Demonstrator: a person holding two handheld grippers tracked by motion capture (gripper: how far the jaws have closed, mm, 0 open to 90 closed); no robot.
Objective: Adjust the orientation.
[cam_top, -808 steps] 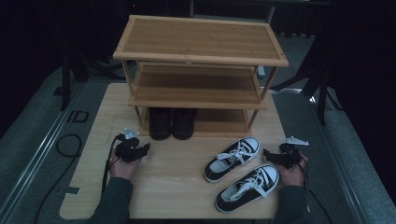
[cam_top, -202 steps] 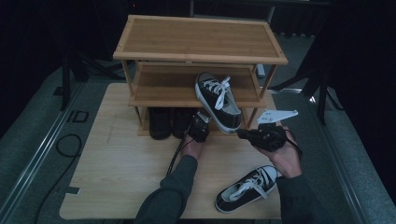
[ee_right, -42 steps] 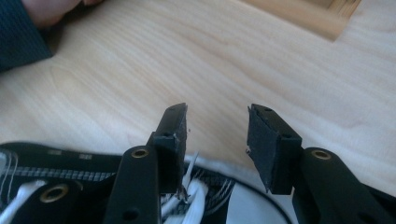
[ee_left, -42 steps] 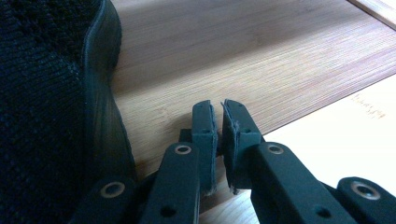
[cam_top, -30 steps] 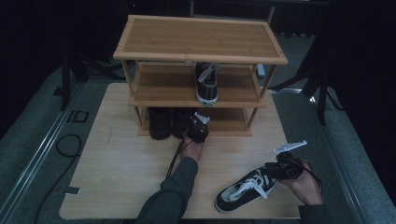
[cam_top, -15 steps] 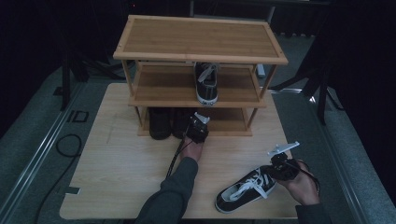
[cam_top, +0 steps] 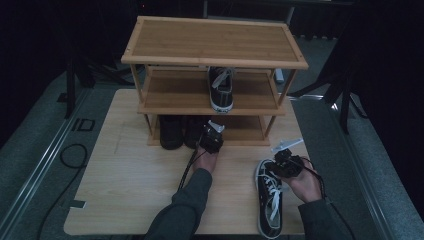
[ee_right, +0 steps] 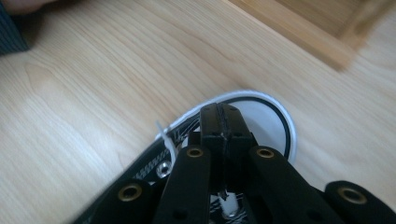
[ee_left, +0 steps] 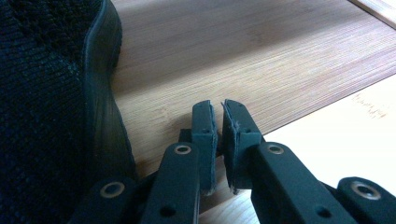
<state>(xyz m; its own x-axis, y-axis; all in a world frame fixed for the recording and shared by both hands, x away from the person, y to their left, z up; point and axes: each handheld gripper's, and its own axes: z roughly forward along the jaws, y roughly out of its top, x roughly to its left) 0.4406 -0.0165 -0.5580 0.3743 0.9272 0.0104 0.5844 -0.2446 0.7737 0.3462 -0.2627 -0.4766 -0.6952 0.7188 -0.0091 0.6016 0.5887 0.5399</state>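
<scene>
— Looking at the right tool [cam_top: 274, 164] [ee_right: 223, 108]. Open or closed?

— Pressed tight together. Seems to pinch the sneaker [cam_top: 270, 200] [ee_right: 275, 121] by its laces, just behind the white toe. Hard to tell how much is caught in there.

— And where to find that sneaker?

— Flat on the desk [cam_top: 130, 170], in front of the shoe rack [cam_top: 215, 42], toward the right side. Well apart from the other sneaker [cam_top: 221, 89] up on the middle shelf.

— Now for the left tool [cam_top: 212, 134] [ee_left: 217, 106]?

— Almost together, with just a thin crack. Holding nothing. Sitting at the edge of the bottom shelf [ee_left: 233, 56], right beside a black shoe [ee_left: 46, 93].

— Anything different from a moment ago?

— Yes. Lay slanted on the desk then, that sneaker. Turned straight now, toe toward the rack. Same spot as before for the left tool.
</scene>
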